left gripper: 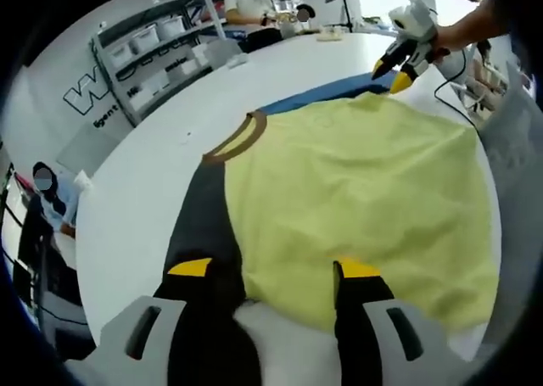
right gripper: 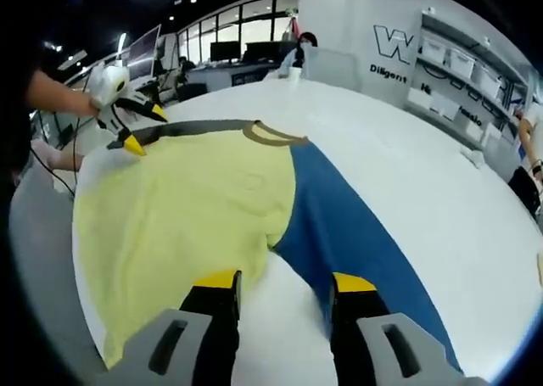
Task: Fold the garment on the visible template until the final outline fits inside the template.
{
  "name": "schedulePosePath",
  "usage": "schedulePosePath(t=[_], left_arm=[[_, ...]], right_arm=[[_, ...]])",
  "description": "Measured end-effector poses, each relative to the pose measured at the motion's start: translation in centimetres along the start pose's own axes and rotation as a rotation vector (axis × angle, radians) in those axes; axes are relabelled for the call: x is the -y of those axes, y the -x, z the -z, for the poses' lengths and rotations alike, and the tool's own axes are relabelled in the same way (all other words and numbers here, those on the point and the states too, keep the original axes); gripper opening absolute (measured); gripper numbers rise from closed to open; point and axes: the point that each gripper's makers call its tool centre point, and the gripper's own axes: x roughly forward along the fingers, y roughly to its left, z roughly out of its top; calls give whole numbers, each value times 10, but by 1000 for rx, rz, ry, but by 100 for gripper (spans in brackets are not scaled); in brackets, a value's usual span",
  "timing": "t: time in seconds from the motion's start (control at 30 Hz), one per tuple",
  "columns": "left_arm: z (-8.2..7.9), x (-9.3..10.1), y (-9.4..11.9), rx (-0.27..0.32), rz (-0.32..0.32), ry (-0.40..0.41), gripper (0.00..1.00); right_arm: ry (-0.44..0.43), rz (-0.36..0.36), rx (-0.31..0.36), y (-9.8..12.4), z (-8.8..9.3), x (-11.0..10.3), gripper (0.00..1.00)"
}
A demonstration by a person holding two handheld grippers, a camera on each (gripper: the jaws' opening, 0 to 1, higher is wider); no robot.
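Yellow shirt (left gripper: pixel 356 208) flat on white worktop (left gripper: pixel 144 208); left hand-held gripper (left gripper: pixel 276 271) and right hand-held gripper (right gripper: pixel 280 284) both spread, holding nothing

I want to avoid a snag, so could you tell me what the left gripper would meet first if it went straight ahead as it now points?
Most likely the yellow garment: the left gripper has open jaws already at its near hem, though height above the cloth is unclear.

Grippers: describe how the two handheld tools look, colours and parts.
Each gripper, left gripper and right gripper, has two black jaws with yellow tips rising from light grey housings. Seen from across the table, the body is white, and a dark cable trails near it.
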Motion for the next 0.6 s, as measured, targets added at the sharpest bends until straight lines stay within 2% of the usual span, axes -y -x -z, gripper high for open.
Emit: schedulePosePath(t=[0.37, 0.6], left_arm=[[9, 18, 14, 25, 19, 31, 59], [13, 26, 24, 45, 28, 67, 61]], right_arm=[[63, -63, 27, 8, -6, -26, 39], [83, -96, 38, 13, -4, -40, 44]])
